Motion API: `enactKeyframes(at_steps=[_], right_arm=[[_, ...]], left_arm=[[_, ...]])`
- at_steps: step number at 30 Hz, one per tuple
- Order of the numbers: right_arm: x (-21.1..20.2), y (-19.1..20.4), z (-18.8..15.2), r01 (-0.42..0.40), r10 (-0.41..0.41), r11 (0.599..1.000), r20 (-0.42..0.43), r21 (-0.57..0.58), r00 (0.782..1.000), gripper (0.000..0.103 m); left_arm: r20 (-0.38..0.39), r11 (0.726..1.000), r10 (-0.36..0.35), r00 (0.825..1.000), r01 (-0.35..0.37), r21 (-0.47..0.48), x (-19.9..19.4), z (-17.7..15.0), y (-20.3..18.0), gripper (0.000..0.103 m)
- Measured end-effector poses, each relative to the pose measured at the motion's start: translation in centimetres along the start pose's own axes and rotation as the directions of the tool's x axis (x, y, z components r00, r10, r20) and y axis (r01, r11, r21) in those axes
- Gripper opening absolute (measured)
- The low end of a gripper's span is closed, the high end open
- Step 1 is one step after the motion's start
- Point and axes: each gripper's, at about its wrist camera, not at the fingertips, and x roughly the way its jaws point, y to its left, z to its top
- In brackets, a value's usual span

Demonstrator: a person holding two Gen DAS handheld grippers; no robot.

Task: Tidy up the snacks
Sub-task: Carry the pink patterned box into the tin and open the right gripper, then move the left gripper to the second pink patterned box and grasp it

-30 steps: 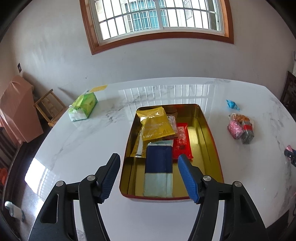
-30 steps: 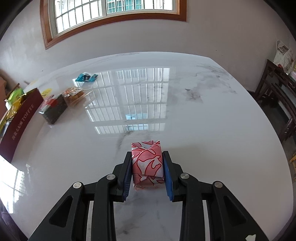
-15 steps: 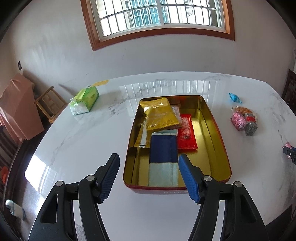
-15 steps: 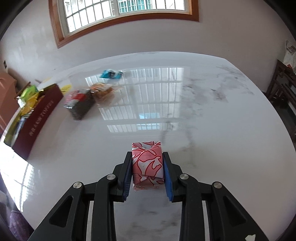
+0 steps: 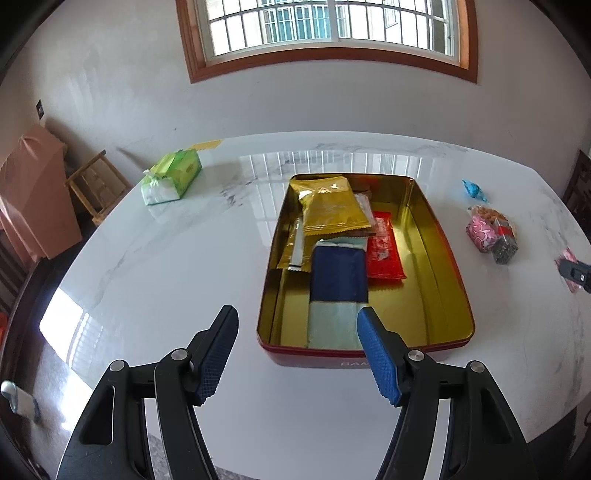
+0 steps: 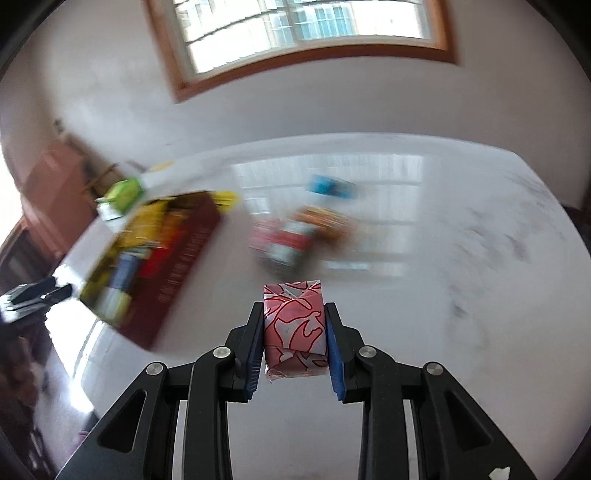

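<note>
A small block-shaped snack wrapped in pink paper with red and white swirls [image 6: 294, 325] is pinched between the blue pads of the right gripper [image 6: 294, 345], one pad flat against each side, and is held in the air above a glossy white marble table [image 6: 461, 277]. The rest of the right wrist view is smeared by motion blur. Ahead and to the left of the held snack lies a rectangular tin [image 5: 452, 275], dark red outside and gold inside, resting on the table. Inside it are a yellow-gold packet [image 5: 330, 206] at the far end, a red packet [image 5: 384, 254] toward the right, a dark blue and pale green packet [image 5: 338, 295] lying lengthwise at the near end, and a slim gold sachet [image 5: 293, 247] along the left wall. The right half of the tin floor is bare. To the right of the tin, loose on the marble, sit a blue wrapped sweet [image 5: 474, 190] and, nearer, a cluster of three small snacks touching one another: a pink patterned one [image 5: 481, 233], a clear bag of orange-brown pieces [image 5: 487, 213] and a dark one with a red band [image 5: 504, 247]. The left gripper [image 5: 297, 354] hangs over the near edge of the table just in front of the tin, its jaws spread wide with nothing between them. Well off to the left of the tin rests a green pack of tissues [image 5: 171, 177]. Behind the table is a white wall with a wood-framed window [image 5: 332, 33].
</note>
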Motion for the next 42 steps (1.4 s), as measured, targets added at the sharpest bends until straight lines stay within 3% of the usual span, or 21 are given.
enactKeyframes(at_steps=[6, 9, 18, 26, 31, 36, 40, 42], right_arm=[[4.0, 8.9, 3.9, -0.173, 0.171, 0.981, -0.037, -0.090, 0.985, 0.028], [6.9, 11.9, 4.8, -0.215, 0.207, 0.971, -0.081, -0.105, 0.975, 0.028], [12.9, 15.6, 3.7, -0.186, 0.167, 0.977, -0.165, -0.107, 0.972, 0.028], [13.8, 16.2, 3.6, -0.157, 0.132, 0.977, -0.173, -0.140, 0.976, 0.031], [13.2, 15.9, 3.6, -0.154, 0.133, 0.978, -0.154, -0.137, 0.979, 0.031], [9.0, 12.0, 3.4, -0.144, 0.143, 0.989, -0.014, -0.038, 0.990, 0.041], [5.8, 5.7, 1.9, -0.027, 0.026, 1.000, 0.025, 0.016, 0.999, 0.041], [4.3, 2.0, 0.5, 0.096, -0.096, 0.995, 0.026, 0.001, 0.995, 0.041]], left_arm=[[-0.038, 0.999, -0.016, 0.999, 0.015, -0.036, 0.4, -0.7, 1.8, 0.068], [-0.036, 0.999, -0.005, 0.999, 0.003, -0.043, 0.3, -1.0, 2.7, 0.068], [-0.036, 0.998, -0.014, 0.999, 0.011, -0.069, 0.3, -1.5, 5.1, 0.068], [-0.052, 0.996, -0.035, 0.998, 0.031, -0.085, 0.8, -1.9, 5.6, 0.068], [-0.065, 0.995, -0.043, 0.997, 0.036, -0.095, 0.9, -2.1, 5.5, 0.068], [-0.046, 0.997, -0.047, 0.998, 0.044, -0.064, 0.2, -1.8, 4.6, 0.068], [-0.047, 0.993, -0.120, 0.992, 0.119, -0.019, -0.6, -0.9, 3.1, 0.068], [-0.074, 0.973, -0.229, 0.971, 0.228, -0.023, -0.9, -0.1, 2.0, 0.068]])
